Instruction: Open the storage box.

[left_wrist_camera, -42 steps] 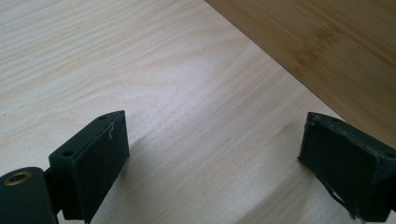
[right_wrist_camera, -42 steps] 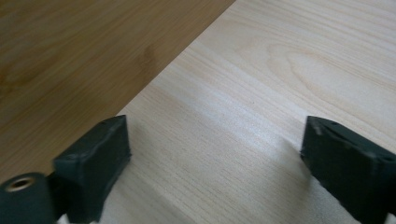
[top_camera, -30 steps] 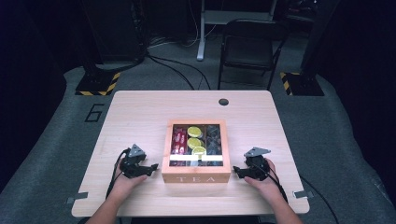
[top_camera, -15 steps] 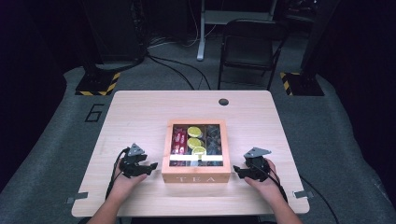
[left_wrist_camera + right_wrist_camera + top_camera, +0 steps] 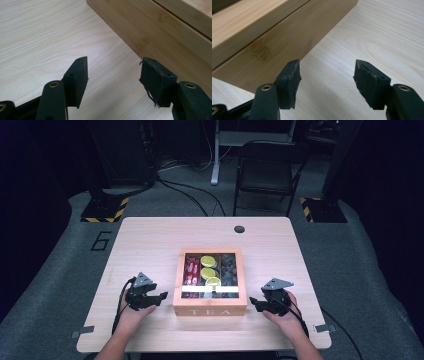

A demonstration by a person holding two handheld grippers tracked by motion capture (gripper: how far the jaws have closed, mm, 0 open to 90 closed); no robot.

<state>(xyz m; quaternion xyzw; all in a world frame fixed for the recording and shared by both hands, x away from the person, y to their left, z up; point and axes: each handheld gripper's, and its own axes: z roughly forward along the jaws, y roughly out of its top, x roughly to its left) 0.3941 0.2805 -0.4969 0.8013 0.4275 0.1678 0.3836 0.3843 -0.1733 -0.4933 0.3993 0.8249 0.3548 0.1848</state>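
Nothing has visibly moved since the earlier frame. Left gripper (image 5: 161, 296) rests on the pale wooden table (image 5: 150, 240) just beside the left wall of the bamboo tea box with a glazed lid (image 5: 210, 309), jaws spread and holding nothing. Right gripper (image 5: 254, 303) sits likewise off the box's right wall, jaws apart and empty. Box stands at the table's near centre, lid closed.
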